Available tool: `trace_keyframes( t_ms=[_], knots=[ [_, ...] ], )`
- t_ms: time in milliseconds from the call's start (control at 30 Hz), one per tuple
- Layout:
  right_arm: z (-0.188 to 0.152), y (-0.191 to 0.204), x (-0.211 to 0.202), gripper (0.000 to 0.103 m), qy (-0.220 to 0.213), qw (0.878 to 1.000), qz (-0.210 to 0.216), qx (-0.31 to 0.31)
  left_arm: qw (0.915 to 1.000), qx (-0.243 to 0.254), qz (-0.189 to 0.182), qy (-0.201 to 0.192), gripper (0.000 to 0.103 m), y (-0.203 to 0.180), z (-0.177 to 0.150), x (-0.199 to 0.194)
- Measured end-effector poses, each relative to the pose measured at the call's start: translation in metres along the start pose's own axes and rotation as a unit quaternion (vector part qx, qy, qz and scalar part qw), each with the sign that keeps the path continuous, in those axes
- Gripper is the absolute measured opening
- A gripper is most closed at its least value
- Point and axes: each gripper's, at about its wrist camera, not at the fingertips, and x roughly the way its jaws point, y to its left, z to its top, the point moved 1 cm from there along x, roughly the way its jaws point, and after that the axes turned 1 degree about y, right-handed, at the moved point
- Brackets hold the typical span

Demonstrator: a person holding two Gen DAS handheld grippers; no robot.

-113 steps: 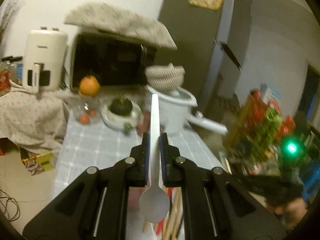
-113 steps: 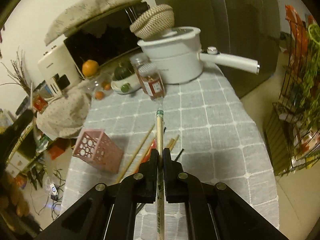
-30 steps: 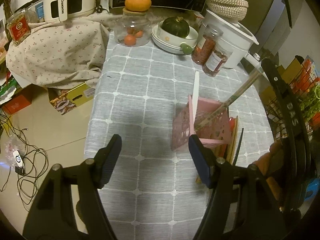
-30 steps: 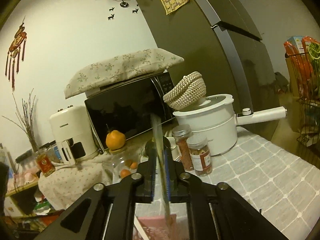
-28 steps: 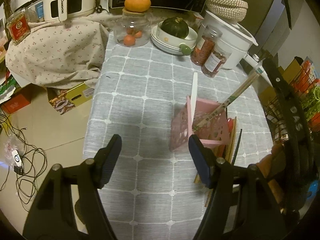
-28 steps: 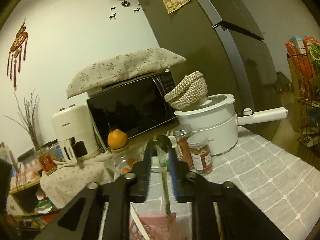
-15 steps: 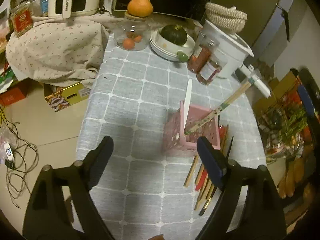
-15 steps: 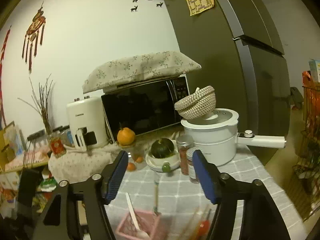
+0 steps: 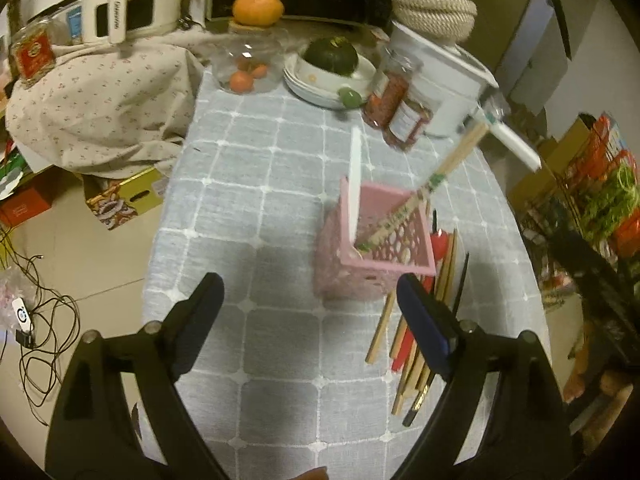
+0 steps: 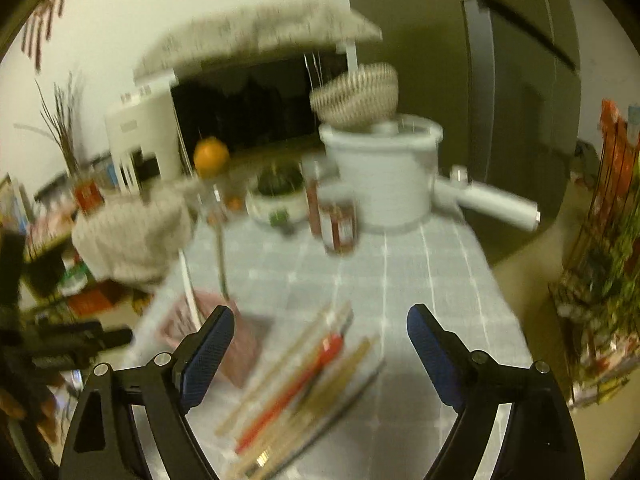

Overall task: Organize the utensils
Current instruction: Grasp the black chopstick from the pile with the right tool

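- A white spoon (image 9: pixel 354 184) and a chopstick (image 9: pixel 424 192) are being held upright-tilted in the pink basket (image 9: pixel 384 268) on the table (image 9: pixel 256 184).
- More chopsticks (image 9: pixel 416 344) are lying just beside the basket.
- Nothing is being pinched: the left gripper (image 9: pixel 308 316) is spread wide, and the right gripper (image 10: pixel 320 344) has just been opening, empty.

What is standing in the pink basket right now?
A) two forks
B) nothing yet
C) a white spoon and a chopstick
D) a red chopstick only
C: the pink basket holds the white spoon and a wooden chopstick, both leaning out of its top.

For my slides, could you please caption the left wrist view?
Open left gripper above a pink basket holding a spoon and chopsticks.
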Motion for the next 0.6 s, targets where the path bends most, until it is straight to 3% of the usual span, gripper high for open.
trace_keyframes(
  t_ms=[167,333,600],
  knots=[
    [-0.023,-0.019,0.038,0.09,0.086,0.996,-0.02,0.024,0.9994,0.008,-0.005,0.033,0.088,-0.003,-0.005,0.014],
    [-0.038,-0.038,0.074,0.09,0.172,0.982,-0.059,0.049,0.9981,0.012,-0.004,0.061,0.088,-0.005,-0.009,0.024],
    [-0.061,-0.055,0.114,0.09,0.257,0.961,-0.088,0.06,0.9964,0.016,-0.013,0.082,0.088,-0.013,-0.011,0.034]
  ],
)
